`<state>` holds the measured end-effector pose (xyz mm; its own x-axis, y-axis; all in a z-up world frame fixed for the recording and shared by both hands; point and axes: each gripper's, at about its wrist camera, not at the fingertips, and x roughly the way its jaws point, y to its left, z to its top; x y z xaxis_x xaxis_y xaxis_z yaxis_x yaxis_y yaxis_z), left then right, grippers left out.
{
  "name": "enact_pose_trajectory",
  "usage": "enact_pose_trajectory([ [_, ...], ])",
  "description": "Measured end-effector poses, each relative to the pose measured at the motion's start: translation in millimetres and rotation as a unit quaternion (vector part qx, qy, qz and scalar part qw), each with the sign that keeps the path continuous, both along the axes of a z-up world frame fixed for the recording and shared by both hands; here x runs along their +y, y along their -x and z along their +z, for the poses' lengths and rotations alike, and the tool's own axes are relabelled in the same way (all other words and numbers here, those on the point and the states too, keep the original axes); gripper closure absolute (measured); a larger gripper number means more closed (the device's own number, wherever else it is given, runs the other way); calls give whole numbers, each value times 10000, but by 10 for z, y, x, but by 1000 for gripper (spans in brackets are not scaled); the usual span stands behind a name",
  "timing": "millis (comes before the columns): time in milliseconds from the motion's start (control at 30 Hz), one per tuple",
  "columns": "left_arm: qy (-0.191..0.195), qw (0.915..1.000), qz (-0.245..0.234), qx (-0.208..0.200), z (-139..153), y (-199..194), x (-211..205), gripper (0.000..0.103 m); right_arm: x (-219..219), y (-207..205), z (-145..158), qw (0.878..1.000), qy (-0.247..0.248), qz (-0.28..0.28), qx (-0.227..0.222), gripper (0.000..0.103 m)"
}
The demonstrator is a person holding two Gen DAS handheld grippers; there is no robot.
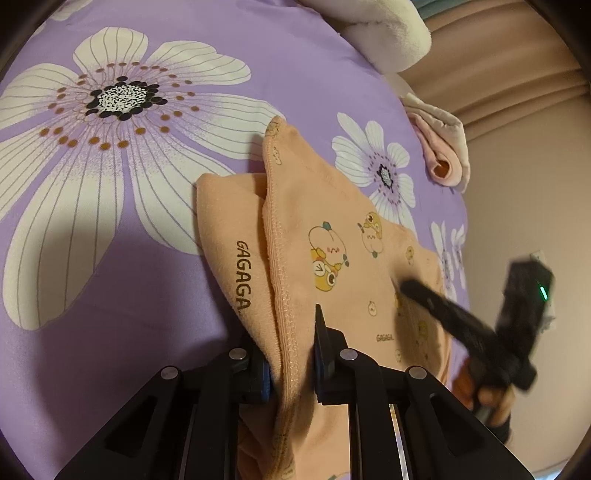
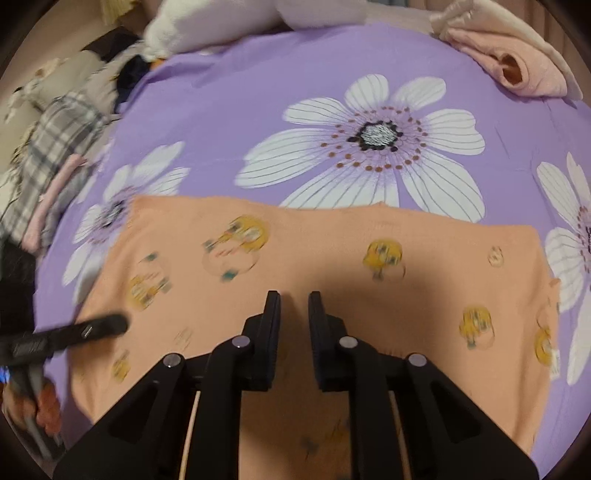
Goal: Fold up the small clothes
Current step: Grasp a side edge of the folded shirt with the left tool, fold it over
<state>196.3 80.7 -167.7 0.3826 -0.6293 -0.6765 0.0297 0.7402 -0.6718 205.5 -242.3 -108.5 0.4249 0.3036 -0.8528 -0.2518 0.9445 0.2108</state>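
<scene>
A small peach garment [image 1: 343, 266] with cartoon prints and "GAGAGA" lettering lies on the purple flowered bedsheet [image 1: 110, 295]. My left gripper [image 1: 291, 365] is shut on the garment's stitched hem and lifts that edge up. In the right wrist view the same garment [image 2: 332, 251] lies spread flat. My right gripper [image 2: 293, 317] hovers over its middle, fingers slightly apart and empty. The right gripper also shows in the left wrist view [image 1: 443, 310], its tip touching the cloth. The left gripper shows blurred in the right wrist view [image 2: 74, 332].
A rolled pink cloth [image 1: 443, 155] lies at the sheet's far edge, also in the right wrist view [image 2: 517, 70]. A white plush item [image 1: 388, 33] sits beyond. Plaid and other clothes [image 2: 55, 147] are piled at the left.
</scene>
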Motion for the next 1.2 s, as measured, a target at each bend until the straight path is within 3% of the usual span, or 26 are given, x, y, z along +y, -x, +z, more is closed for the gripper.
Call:
enact_pose_trajectory([
  [167,-80,10000,0,21,12,-3,-12,88,20,536,39,9991,-33,433,-22,88],
  [367,-221,9997,52,63,81,-17,-73,91,36,1137,-115,9974,179,692,3,86],
  [500,-249,9996,104,26,176,-2,-95,93,-1,1314,-104,9964,-56,830,170,87],
  [600,-249,9996,148,-35,282,16,-114,94,-201,1357,-11,9966,-551,593,129,85],
  [867,-616,9970,-115,-448,744,41,-497,95,-679,1282,125,9937,-1103,-126,-133,85],
  [1200,-1203,9848,-925,-851,1175,37,-1540,95,-1240,1112,102,9728,-2089,-992,-161,85],
])
